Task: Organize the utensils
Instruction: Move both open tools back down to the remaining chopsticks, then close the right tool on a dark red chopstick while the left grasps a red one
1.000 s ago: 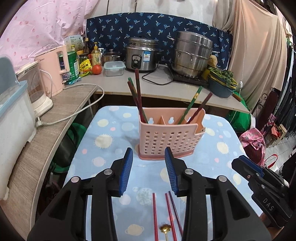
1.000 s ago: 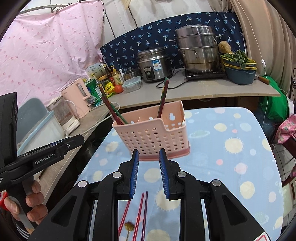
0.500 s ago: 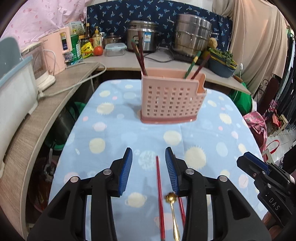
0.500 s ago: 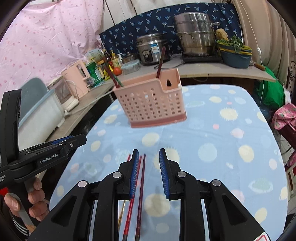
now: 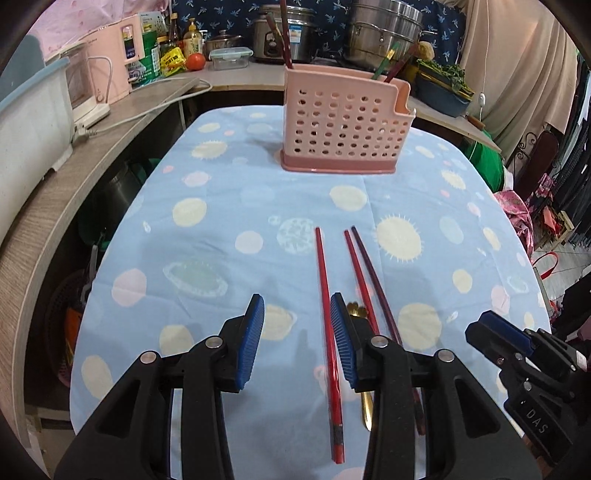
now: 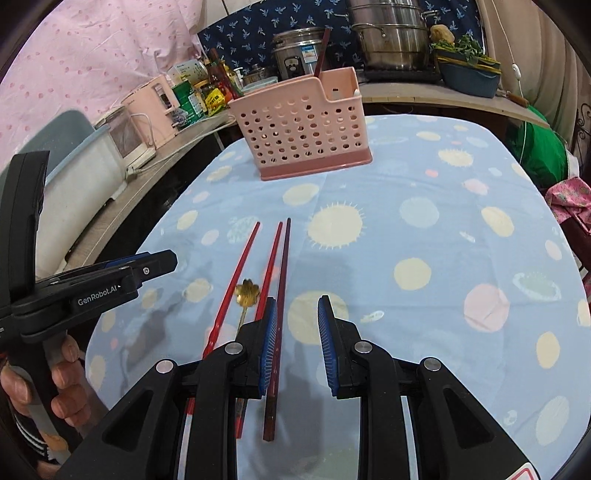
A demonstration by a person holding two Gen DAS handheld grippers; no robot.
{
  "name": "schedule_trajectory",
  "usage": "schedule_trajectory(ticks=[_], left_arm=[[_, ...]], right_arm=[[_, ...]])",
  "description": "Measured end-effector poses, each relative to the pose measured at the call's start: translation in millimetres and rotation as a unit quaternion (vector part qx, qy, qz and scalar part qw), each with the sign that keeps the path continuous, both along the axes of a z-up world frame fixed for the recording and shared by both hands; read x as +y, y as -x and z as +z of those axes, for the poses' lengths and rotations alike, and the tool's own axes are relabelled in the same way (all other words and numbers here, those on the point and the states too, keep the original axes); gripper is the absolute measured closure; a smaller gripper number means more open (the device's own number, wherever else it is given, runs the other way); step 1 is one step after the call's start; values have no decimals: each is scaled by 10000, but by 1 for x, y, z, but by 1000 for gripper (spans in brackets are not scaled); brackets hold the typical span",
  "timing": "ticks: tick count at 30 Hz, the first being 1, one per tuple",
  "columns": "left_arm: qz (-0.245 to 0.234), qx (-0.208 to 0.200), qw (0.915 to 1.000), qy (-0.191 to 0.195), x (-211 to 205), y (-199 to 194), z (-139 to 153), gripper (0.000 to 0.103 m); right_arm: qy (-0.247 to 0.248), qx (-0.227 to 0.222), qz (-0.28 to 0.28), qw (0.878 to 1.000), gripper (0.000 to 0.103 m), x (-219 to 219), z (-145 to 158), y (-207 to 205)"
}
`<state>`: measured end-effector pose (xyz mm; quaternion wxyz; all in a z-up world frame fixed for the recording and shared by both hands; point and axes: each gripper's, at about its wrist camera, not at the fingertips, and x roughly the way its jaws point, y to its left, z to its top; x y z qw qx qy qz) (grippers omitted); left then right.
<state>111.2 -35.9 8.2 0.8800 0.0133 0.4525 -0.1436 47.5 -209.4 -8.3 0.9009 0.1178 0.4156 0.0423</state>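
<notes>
A pink perforated utensil caddy point(image 5: 345, 122) point(image 6: 301, 123) stands on the blue dotted tablecloth and holds several chopsticks. Three loose chopsticks lie in front of it: a red one point(image 5: 325, 280) point(image 6: 236, 280), a second red one point(image 5: 360, 273) point(image 6: 269, 266) and a dark one point(image 5: 373, 269) point(image 6: 282, 295). A small gold spoon point(image 5: 357, 309) point(image 6: 246, 291) lies between them. My left gripper point(image 5: 297, 334) is open and empty, low over the first red chopstick. My right gripper point(image 6: 295, 339) is open and empty, with the dark chopstick beside its left finger.
A wooden counter point(image 5: 110, 140) runs along the left and back with a pink kettle point(image 5: 110, 77), a rice cooker point(image 6: 295, 51), a steel pot point(image 5: 384, 33) and a bowl of greens point(image 6: 467, 70). The table edge point(image 5: 110, 251) drops off on the left.
Both grippers have pulled back from the caddy and lowered toward the loose chopsticks and spoon on the cloth. Both stay open.
</notes>
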Motion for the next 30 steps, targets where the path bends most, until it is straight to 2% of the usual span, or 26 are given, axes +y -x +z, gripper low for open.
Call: schedule_trajectory(ticks=[5, 9, 25, 30], left_arm=[[-55, 146, 9999, 11, 2, 12, -12, 66], [-55, 195, 9998, -9, 5, 23, -21, 55], [-242, 439, 9986, -144, 9, 56, -49, 55], [-351, 465, 9982, -167, 5, 66, -52, 51]], right_arm=[[49, 179, 101, 9998, 80, 10, -15, 11], [-6, 308, 170, 9994, 80, 17, -25, 19], [202, 461, 275, 9984, 80, 34, -47, 36], [509, 400, 279, 9975, 88, 38, -48, 38]])
